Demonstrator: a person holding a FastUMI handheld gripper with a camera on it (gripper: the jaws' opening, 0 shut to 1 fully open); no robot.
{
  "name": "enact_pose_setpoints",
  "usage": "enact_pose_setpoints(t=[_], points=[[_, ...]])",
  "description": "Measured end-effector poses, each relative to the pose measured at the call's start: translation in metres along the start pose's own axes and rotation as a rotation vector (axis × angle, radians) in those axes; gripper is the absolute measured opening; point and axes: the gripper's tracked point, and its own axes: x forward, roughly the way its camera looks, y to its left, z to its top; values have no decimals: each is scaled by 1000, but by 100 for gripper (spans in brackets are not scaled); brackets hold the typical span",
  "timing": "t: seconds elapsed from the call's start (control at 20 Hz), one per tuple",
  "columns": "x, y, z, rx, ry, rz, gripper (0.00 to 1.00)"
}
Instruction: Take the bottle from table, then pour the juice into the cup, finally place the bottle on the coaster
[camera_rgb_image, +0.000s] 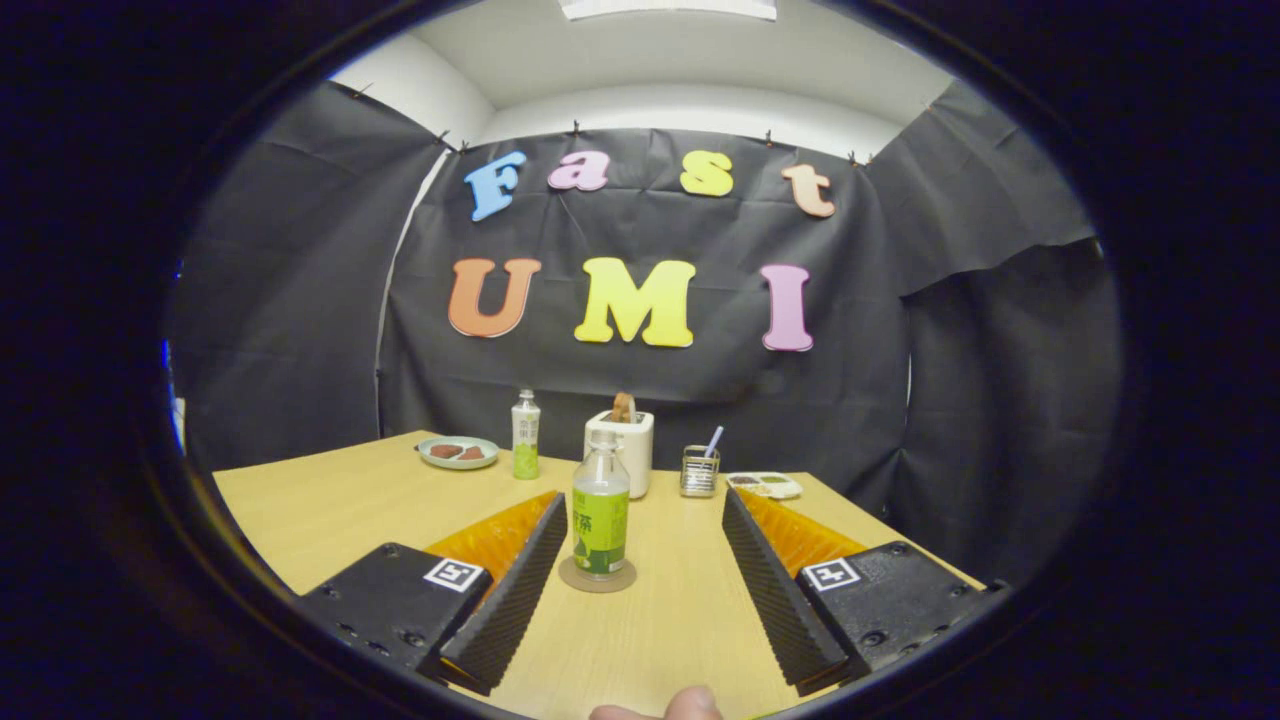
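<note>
Bottle w/ green label stands upright on coaster betw. the fingers, gripper jaws spread & touching nothing, so task looks about done, no cup seen, only backing off left.

Nothing legible: the bottle label's characters are too small, the fingers' square markers wordless.
</note>
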Motion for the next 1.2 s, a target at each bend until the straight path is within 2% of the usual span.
enact_pose_setpoints(t=[0.3,0.55,1.2], points=[[-59,29,-12,-3,-14,57,100],[-80,45,-26,44,-13,86,100],[-97,40,-32,57,-108,31,100]])
